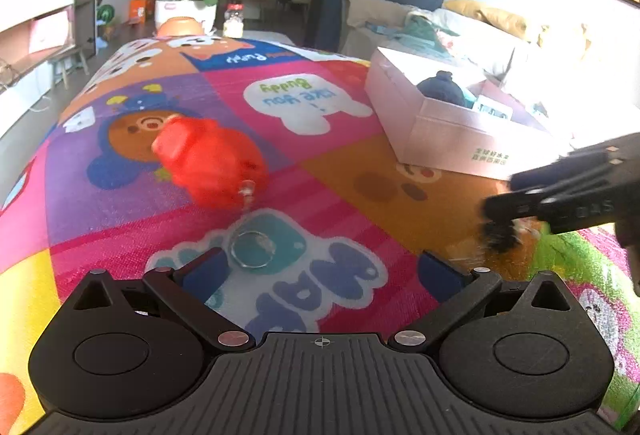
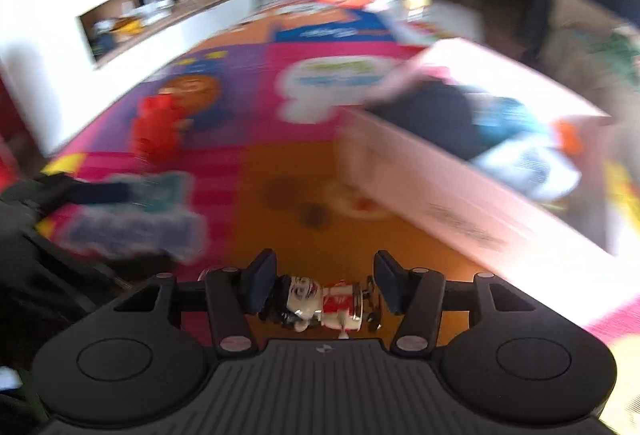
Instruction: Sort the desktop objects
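gripping a small toy figure (image 2: 320, 305), the right gripper (image 2: 322, 287) hung over the table's play mat (image 1: 320, 171).
left gripper (image 1: 320, 275) stood released over a metal ring (image 1: 253, 249); pink box (image 1: 448, 131) sat at the right edge.

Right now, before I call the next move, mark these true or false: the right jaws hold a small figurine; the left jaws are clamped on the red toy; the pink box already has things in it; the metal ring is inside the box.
1. The right gripper holds a small figurine. True.
2. The left gripper is clamped on the red toy. False: its jaws stand open and empty; the toy lies further out on the mat.
3. The pink box already has things in it. True.
4. The metal ring is inside the box. False: it lies on the mat by the left jaws.
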{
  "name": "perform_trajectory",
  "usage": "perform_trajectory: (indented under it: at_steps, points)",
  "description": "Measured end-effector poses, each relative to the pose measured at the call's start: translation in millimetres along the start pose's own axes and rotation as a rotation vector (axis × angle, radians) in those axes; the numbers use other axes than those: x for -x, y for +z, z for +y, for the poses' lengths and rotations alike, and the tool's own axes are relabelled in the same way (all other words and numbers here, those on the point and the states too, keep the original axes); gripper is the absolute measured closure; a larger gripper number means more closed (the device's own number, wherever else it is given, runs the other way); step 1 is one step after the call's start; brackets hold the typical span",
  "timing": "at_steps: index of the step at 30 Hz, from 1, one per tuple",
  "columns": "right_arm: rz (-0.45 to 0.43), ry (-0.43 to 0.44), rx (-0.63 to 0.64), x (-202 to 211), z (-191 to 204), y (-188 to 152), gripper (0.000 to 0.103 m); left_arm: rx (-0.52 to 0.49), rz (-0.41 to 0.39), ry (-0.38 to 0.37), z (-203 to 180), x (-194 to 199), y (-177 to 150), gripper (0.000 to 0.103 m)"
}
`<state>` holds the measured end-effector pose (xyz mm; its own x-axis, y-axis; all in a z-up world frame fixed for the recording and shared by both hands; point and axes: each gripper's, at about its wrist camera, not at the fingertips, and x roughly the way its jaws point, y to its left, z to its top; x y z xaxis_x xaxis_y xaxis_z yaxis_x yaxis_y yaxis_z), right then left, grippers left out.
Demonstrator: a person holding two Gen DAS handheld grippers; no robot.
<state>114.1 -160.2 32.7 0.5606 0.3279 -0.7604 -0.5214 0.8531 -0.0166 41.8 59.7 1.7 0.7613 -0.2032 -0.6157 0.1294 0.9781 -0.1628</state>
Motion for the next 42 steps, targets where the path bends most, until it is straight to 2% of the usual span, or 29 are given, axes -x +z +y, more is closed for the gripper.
perform_trajectory:
  at_steps: [2, 4, 6, 9, 12, 14, 16, 19, 22, 26, 27, 28, 30, 33, 35, 39, 42]
  points:
    - [-0.021, -0.051, -0.044, 12, -13, -12, 0.041, 0.002, 0.003, 0.024, 0, 0, 3, 0.000]
    - [-0.045, -0.077, -0.109, 24, -27, -25, 0.025, 0.006, -0.007, 0.042, 0, 2, 9, 0.000]
    - [-0.078, -0.117, -0.168, 32, -39, -37, 0.019, 0.021, -0.021, 0.060, 1, 4, 16, 0.000]
    - [-0.081, -0.136, -0.265, 34, -53, -57, 0.018, 0.053, -0.002, 0.111, 2, -1, 32, 0.000]
    - [-0.064, -0.133, -0.335, 31, -60, -73, 0.017, 0.040, 0.033, 0.186, 1, -13, 48, 0.000]
    - [-0.074, -0.151, -0.330, 31, -58, -81, 0.015, 0.012, 0.041, 0.223, 1, -24, 57, 0.000]
    - [-0.081, -0.173, -0.300, 32, -52, -86, 0.007, 0.005, 0.058, 0.260, 3, -36, 63, 0.000]
    - [-0.094, -0.192, -0.272, 30, -45, -93, 0.001, -0.001, 0.076, 0.276, 4, -53, 71, 0.000]
    - [-0.102, -0.200, -0.245, 28, -37, -92, 0.000, -0.009, 0.077, 0.283, 4, -65, 75, 0.000]
    - [-0.105, -0.197, -0.254, 26, -38, -92, 0.000, 0.002, 0.044, 0.248, 4, -69, 75, 0.001]
    - [-0.106, -0.198, -0.254, 25, -37, -91, 0.000, -0.006, 0.039, 0.247, 3, -68, 74, 0.009]
    - [-0.106, -0.198, -0.255, 25, -37, -92, 0.000, -0.017, 0.039, 0.257, 1, -68, 73, 0.026]
    - [-0.108, -0.198, -0.256, 24, -38, -92, 0.000, -0.027, 0.052, 0.261, 0, -70, 72, 0.043]
    - [-0.109, -0.199, -0.256, 25, -37, -93, 0.000, -0.026, 0.047, 0.252, 1, -67, 69, 0.044]
    - [-0.109, -0.198, -0.257, 25, -37, -93, 0.000, -0.062, 0.030, 0.223, -7, -57, 66, 0.044]
    - [-0.108, -0.199, -0.256, 24, -37, -93, 0.000, -0.206, -0.003, 0.054, -42, -23, 53, 0.044]
    - [-0.108, -0.199, -0.256, 24, -37, -93, 0.000, -0.302, -0.005, -0.038, -65, -7, 38, 0.044]
